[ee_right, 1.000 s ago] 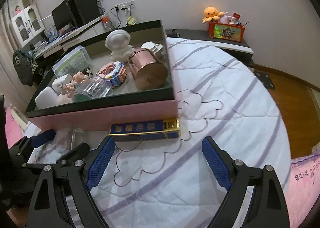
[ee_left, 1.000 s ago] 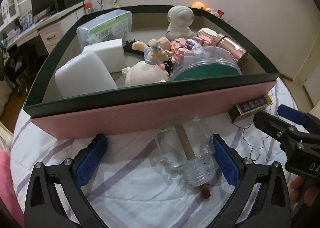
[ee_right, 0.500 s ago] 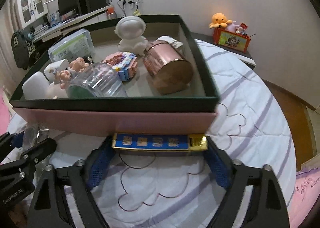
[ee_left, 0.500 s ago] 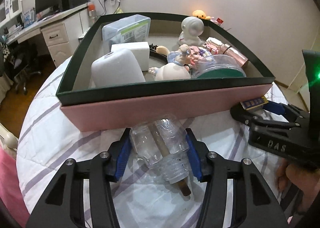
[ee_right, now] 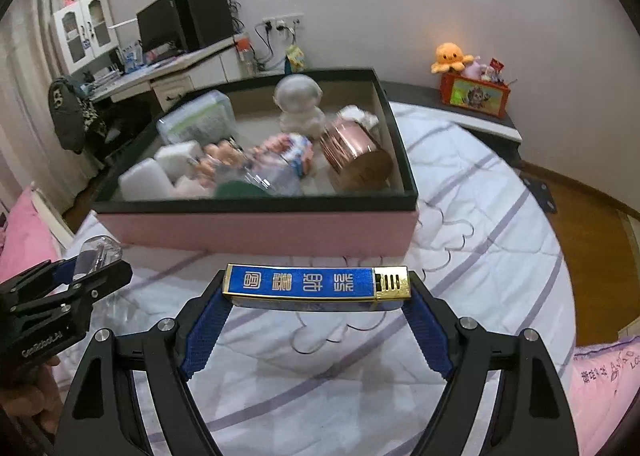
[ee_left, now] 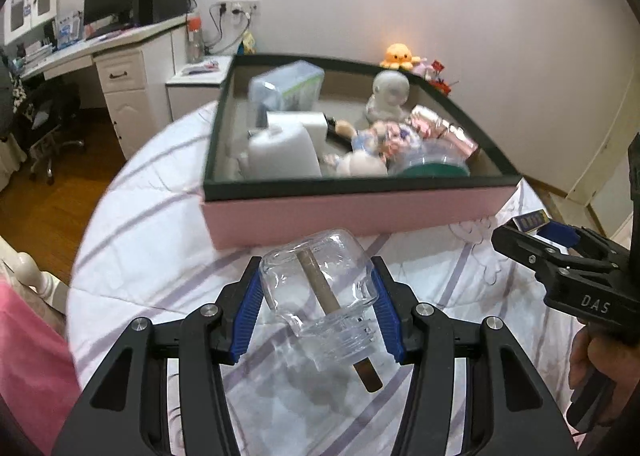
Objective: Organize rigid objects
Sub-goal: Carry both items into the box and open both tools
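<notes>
My left gripper [ee_left: 318,296] is shut on a clear glass bottle [ee_left: 320,288] with a brown stick inside, lifted off the bedspread in front of the box. My right gripper [ee_right: 316,304] is shut on a long blue and gold box [ee_right: 316,283], held crosswise by its ends above the bedspread. Ahead of both stands the pink box with a dark green rim [ee_left: 360,185] [ee_right: 256,205], filled with several objects. In the right wrist view the left gripper [ee_right: 86,270] with the bottle shows at the left; in the left wrist view the right gripper [ee_left: 536,230] shows at the right.
In the box lie a white astronaut figure [ee_right: 298,103], a rose-gold tin [ee_right: 356,151], a clear plastic case [ee_left: 286,89], white blocks [ee_left: 282,149] and a doll. The bed has a white striped cover [ee_right: 480,240]. A desk [ee_left: 100,55] stands behind on the left, an orange plush [ee_right: 452,55] on the right.
Both grippers closed on their objects: left on the bottle, right on the blue box. Both have since risen and pulled back from the pink box, carrying them.
</notes>
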`<state>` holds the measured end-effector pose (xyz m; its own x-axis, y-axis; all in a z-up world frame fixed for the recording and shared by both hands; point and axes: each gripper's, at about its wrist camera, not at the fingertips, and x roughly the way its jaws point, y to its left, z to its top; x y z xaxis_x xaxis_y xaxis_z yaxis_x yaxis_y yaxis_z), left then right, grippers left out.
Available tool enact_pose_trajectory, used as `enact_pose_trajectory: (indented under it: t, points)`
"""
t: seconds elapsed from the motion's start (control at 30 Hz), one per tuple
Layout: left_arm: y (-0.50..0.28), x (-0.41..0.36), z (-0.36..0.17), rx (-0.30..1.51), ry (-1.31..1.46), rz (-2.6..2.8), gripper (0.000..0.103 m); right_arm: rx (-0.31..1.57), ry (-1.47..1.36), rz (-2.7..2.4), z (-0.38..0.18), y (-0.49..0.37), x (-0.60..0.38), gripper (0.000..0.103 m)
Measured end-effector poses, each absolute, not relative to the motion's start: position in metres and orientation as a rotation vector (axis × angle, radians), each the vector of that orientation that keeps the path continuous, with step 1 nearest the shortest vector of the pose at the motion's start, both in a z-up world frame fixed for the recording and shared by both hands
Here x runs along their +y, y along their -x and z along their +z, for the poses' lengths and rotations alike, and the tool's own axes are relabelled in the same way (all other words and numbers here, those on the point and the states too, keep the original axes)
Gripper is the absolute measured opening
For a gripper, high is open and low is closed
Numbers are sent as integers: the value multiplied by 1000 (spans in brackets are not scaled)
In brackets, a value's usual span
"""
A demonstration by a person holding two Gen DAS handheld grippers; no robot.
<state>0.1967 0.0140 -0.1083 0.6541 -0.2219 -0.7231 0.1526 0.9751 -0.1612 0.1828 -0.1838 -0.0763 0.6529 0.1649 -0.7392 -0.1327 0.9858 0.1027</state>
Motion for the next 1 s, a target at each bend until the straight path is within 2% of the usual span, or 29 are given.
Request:
enact_pose_trajectory:
  t: [0.33, 0.53, 0.9, 1.0]
  points:
    - [-215, 26, -56, 696, 75, -216, 52, 734, 4, 209, -24, -206, -168, 84]
    - [-259, 22, -35, 655, 77, -216, 52, 697, 17, 223, -4, -249, -160, 84]
    - [-340, -1, -58, 724, 49, -224, 53, 765, -7, 213, -31, -319, -165, 84]
    - [-348, -5, -66, 745, 36, -210, 55, 786, -3, 208, -41, -328, -167, 86]
